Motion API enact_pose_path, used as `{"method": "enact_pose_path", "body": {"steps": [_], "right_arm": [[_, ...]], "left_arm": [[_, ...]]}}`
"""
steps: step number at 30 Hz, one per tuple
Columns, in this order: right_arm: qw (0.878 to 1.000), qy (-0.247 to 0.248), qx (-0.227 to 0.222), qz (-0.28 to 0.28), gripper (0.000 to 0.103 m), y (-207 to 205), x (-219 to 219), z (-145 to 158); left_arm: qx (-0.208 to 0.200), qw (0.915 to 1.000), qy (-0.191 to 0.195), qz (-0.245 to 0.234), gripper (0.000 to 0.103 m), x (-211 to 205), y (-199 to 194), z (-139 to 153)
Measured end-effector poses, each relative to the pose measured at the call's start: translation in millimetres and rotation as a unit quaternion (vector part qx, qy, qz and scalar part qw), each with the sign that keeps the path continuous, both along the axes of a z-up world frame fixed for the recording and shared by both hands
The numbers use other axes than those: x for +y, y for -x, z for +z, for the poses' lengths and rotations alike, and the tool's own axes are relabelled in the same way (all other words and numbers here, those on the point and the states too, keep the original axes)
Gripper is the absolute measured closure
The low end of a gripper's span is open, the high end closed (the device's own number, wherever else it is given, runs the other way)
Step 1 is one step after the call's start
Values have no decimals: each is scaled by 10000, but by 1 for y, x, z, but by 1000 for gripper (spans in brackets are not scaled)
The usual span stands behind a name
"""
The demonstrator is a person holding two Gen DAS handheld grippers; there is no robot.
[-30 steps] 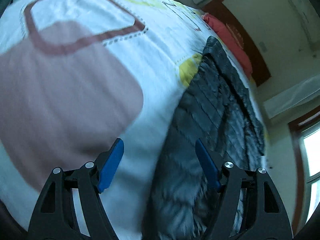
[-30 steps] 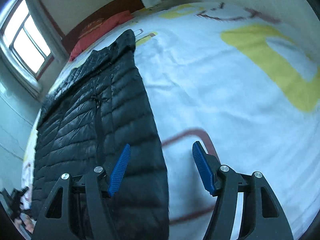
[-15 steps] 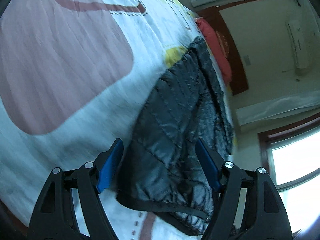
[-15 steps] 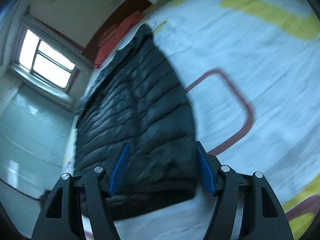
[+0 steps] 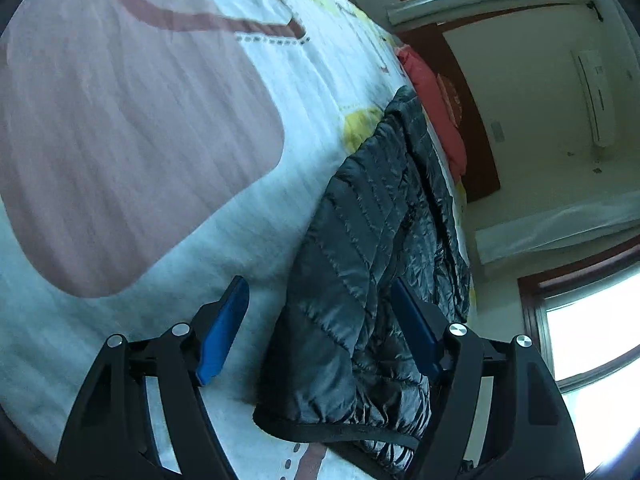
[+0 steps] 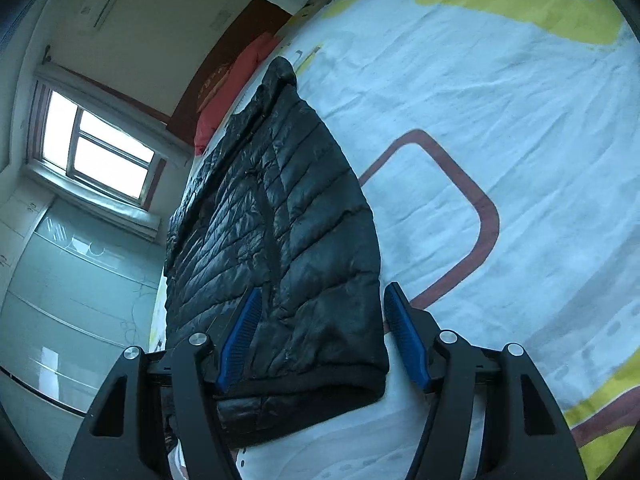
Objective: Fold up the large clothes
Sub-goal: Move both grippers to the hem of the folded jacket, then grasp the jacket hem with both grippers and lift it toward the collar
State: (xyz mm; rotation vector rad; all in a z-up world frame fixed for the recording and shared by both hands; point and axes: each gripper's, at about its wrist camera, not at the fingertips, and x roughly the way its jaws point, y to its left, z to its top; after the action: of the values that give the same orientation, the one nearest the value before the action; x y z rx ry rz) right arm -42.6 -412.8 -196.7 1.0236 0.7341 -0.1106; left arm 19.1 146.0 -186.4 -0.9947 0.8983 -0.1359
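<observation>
A black quilted jacket (image 6: 280, 232) lies flat on the bed (image 6: 500, 100), along one long side of it, with its long axis going from the hem at the near end to the collar at the far end, where a red pillow (image 6: 236, 84) lies. The hem is close to the foot edge of the bed.

Both grippers point down at that hem. The right gripper (image 6: 320, 332) has its jaws apart and not pressing on anything; one hem corner lies between the blue pads, with the right pad over bare sheet beside the side edge of the jacket. The left gripper (image 5: 320, 320) also has its jaws apart and holds nothing; the other hem corner of the jacket (image 5: 360, 280) lies between its pads, nearer to the right pad, while the left pad is over the sheet.

So each hand is at its own corner, and I judge that neither is clearly nearer. The coming move, I think, depends on the hem lying across the line of the jaws: each gripper must go down and forward to take the edge, then carry it along the long axis toward the collar.

The right view shows the centre zipper and the straight, even hem band. The left view shows the hem gathered and wrinkled, and a wall air conditioner (image 5: 596, 96).
</observation>
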Motion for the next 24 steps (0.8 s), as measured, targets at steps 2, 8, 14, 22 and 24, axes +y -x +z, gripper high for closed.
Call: {"method": "enact_pose_path", "body": {"steps": [2,8,14,22,24], "right_arm": [[9997,-166,-104,163,44,-4,5,0],[9998,-125,14,156,56,-7,7,-2],[9996,-235,48,120,69,-7,0,-7],[9974,-415,-174,569,88,-12,1,2],[9963,-407,-425,632,89,-13,2,14]], "left_arm": [[-93,9997,158,-158,37,-5,-1,3],[-112,9990,147,-401,43,-20,-5,-3],[-149,9970,-226,-720,52,-34,-7,4],[-278,9976,159,-608,90,-20,-4,8],[-532,9962,149,-672,92,-21,-4,22]]}}
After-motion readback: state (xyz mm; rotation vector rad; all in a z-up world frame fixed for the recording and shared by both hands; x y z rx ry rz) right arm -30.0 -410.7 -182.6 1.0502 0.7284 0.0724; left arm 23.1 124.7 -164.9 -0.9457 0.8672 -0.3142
